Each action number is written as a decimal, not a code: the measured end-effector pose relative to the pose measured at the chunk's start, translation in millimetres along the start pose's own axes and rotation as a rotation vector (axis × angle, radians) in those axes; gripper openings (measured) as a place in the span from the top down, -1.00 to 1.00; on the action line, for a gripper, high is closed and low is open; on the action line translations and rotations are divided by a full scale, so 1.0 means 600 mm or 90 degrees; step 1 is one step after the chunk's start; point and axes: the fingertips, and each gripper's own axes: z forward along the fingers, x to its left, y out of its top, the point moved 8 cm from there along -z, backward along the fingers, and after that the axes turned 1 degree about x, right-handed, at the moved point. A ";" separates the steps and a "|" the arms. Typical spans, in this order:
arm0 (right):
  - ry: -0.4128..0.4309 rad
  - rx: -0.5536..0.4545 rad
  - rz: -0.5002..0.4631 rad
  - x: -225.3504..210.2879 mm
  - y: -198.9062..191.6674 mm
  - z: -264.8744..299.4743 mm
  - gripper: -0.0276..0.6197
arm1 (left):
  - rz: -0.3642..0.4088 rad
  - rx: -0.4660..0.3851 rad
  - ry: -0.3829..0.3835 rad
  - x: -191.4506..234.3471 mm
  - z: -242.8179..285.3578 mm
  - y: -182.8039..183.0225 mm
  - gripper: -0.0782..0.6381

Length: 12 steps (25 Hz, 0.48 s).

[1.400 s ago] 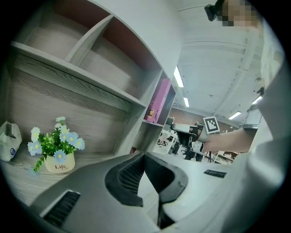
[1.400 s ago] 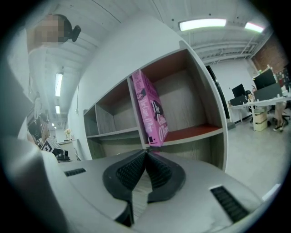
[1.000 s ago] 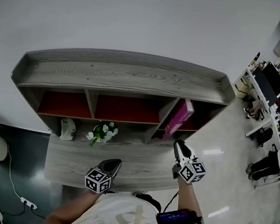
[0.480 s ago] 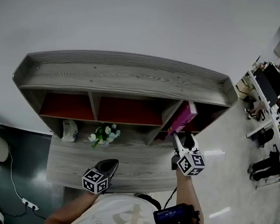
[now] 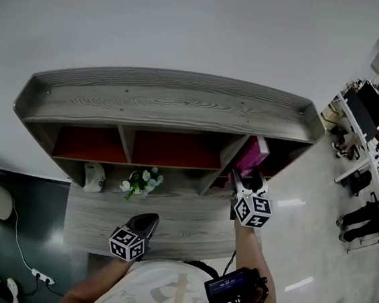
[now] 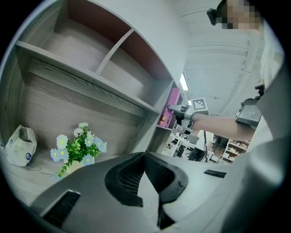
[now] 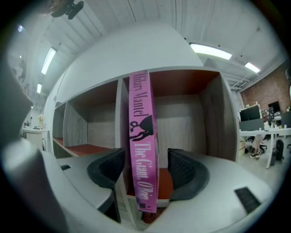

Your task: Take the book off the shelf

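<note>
now | right hand-held gripper just opening astride book | gap either side

I see the book as a slim, bright pink volume with dark lettering and a small dark figure down its spine. It stands on end, nearly upright, spine facing outward, in the rightmost upper compartment of the shelf, just beside the compartment's left divider. The shelf is grey wood-grain with reddish-brown compartment floors. From the head view the book is the only thing in that compartment.
</note>
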 end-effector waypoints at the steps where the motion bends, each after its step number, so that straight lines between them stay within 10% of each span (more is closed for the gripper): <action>1: -0.007 0.003 -0.001 -0.001 0.000 0.004 0.01 | 0.000 0.000 0.000 0.001 0.000 0.000 0.78; 12: -0.029 0.037 -0.012 -0.009 -0.004 0.054 0.15 | -0.011 -0.004 0.017 0.018 0.000 0.002 0.78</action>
